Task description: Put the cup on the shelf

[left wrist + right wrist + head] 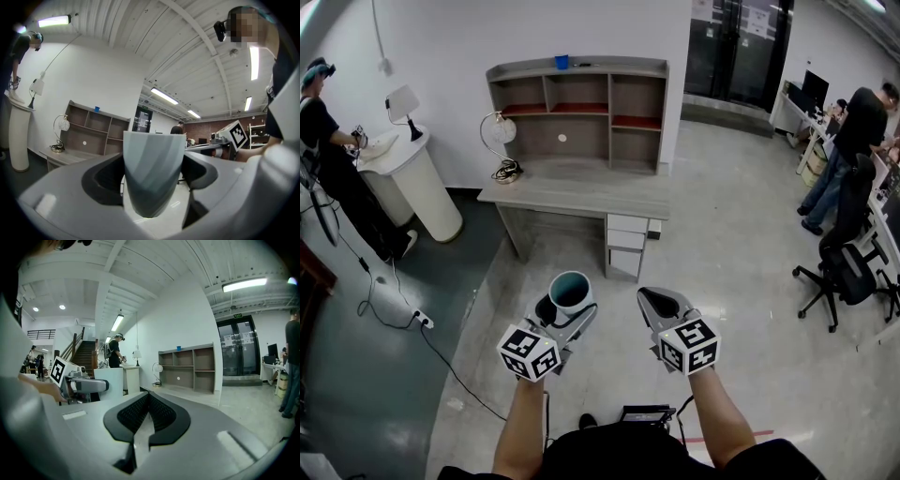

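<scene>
A grey cup with a teal inside stands upright between the jaws of my left gripper, which is shut on it. In the left gripper view the cup fills the middle, with the black pads pressed against both its sides. My right gripper is beside it at the same height, shut with nothing in it; its black pads meet at the tips. The grey shelf unit stands on a desk against the far wall, several steps ahead; the shelf also shows in the left gripper view.
A globe lamp stands on the desk's left end, and a small blue thing sits on top of the shelf. A white round stand with a person is at the left. Office chairs and people are at the right. A cable crosses the floor.
</scene>
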{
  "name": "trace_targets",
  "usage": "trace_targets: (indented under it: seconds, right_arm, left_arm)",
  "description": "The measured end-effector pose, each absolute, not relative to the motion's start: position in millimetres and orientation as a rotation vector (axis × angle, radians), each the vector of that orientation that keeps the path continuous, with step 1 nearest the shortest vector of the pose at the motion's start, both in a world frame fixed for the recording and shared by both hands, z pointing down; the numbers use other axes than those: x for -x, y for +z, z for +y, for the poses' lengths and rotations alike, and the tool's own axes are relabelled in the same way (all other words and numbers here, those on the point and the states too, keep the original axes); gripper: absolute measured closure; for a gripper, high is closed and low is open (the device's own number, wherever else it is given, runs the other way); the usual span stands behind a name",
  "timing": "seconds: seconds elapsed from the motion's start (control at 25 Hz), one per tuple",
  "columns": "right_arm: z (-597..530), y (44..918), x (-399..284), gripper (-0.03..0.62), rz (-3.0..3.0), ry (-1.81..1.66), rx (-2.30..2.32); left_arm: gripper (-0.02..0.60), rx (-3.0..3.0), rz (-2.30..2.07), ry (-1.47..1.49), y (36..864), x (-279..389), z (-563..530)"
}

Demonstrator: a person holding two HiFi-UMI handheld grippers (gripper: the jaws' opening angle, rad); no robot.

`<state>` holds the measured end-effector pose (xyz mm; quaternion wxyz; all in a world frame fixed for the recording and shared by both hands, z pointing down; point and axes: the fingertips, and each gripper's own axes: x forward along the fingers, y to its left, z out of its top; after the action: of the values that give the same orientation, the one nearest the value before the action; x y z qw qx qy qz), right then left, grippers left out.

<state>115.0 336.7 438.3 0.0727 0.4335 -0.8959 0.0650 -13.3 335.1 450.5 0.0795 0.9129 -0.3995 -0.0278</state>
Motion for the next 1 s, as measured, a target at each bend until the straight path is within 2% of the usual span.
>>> trace_targets:
  seconds: [1.0]
  right_arm:
    - [316,460,-163,0.580,-2.722,0.268,-1.218]
  left_arm:
    - [0.212,-2.675,-1.273,-0.033,465,-30,323]
